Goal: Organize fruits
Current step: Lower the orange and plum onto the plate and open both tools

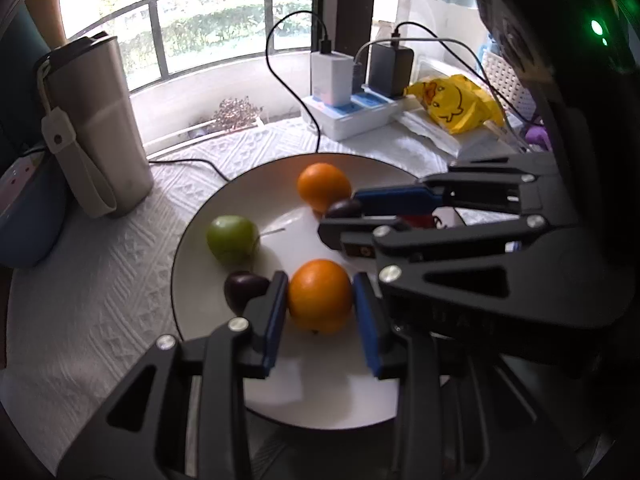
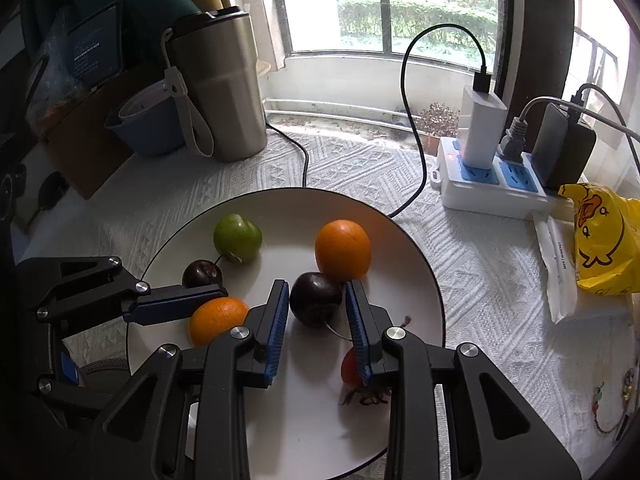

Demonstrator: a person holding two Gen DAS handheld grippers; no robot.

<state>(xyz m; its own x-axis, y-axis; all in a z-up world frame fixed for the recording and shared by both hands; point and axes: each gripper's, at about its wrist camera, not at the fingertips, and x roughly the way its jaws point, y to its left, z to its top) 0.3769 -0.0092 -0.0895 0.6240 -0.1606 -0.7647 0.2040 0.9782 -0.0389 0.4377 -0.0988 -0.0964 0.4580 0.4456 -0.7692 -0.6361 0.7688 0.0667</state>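
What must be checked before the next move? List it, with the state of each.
1. Left gripper grips orange, pads on both sides: ok.
2. Right gripper grips plum: ok.
3. Both fruits resting on plate: cannot tell.
4. Grippers apart from each other: ok.
5. Neighbours clear: second plum sits right against a left finger: not ok.

We are in a home: a cloth-covered table (image 2: pixel 460 280) by a balcony window (image 2: pixel 384 12) (power strip (image 2: pixel 492 188), tumbler (image 2: pixel 220 88)).
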